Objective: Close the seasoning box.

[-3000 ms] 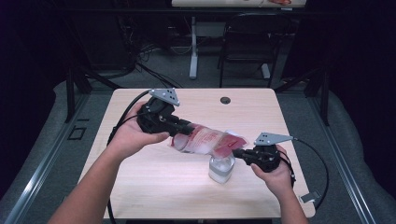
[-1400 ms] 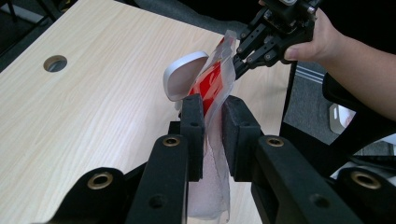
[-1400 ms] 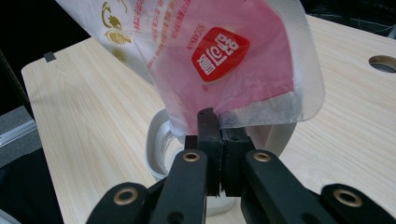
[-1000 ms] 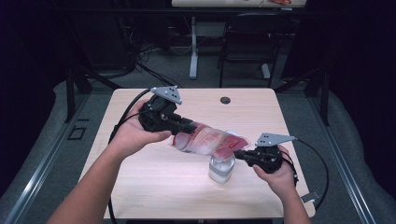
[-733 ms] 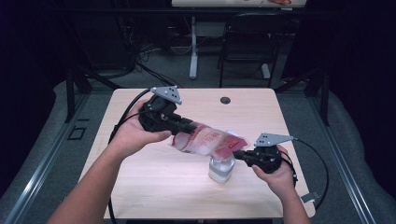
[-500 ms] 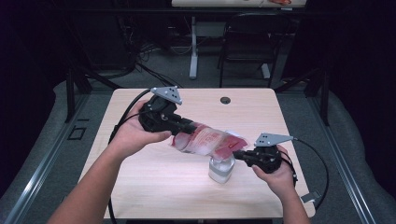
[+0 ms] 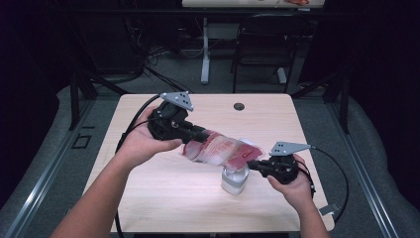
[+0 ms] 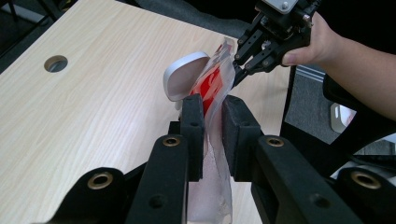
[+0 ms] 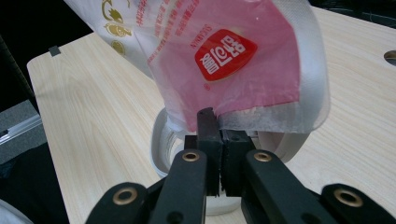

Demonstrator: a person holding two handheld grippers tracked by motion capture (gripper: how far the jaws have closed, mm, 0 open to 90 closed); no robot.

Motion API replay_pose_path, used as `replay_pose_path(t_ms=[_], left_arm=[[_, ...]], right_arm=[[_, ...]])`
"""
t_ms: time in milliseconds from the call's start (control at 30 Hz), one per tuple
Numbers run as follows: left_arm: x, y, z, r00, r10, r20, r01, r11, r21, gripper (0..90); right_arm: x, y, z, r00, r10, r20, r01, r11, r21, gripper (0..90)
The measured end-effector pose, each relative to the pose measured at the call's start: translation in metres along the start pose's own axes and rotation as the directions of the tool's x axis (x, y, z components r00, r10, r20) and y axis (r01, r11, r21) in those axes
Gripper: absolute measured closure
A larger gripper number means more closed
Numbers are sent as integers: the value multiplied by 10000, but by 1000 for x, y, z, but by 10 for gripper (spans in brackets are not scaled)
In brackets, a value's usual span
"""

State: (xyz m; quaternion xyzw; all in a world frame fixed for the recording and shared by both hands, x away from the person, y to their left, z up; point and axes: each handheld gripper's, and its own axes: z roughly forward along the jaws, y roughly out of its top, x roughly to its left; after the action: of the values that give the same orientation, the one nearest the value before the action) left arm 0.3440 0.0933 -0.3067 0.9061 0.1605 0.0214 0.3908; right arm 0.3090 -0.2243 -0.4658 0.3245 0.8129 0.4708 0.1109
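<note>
Hardly anything had changed: the pouch [image 7: 220, 150] was kept stretched above the jar [image 7: 235, 179], clamped at 9 o'clock by the left gripper [image 8: 212, 121] and at 3 o'clock by the right gripper [image 9: 215, 135]; pouring was judged pending.

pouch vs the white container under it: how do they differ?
The pouch is a soft, red-printed film bag; the white container is rigid and plain. The pouch hangs tilted in the air, clamped by the left tongs and right tongs; the container stands upright on the table. Both sit at the table's right half.
</note>
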Motion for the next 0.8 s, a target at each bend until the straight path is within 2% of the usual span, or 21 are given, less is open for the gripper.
replay_pose_path(t_ms=[800], left_arm=[[2, -2, 1, 10000, -36, 39, 36, 10000, -14, 797]], right_arm=[[-2, 1, -9, 9999, -27, 143, 28, 10000, -76, 893]])
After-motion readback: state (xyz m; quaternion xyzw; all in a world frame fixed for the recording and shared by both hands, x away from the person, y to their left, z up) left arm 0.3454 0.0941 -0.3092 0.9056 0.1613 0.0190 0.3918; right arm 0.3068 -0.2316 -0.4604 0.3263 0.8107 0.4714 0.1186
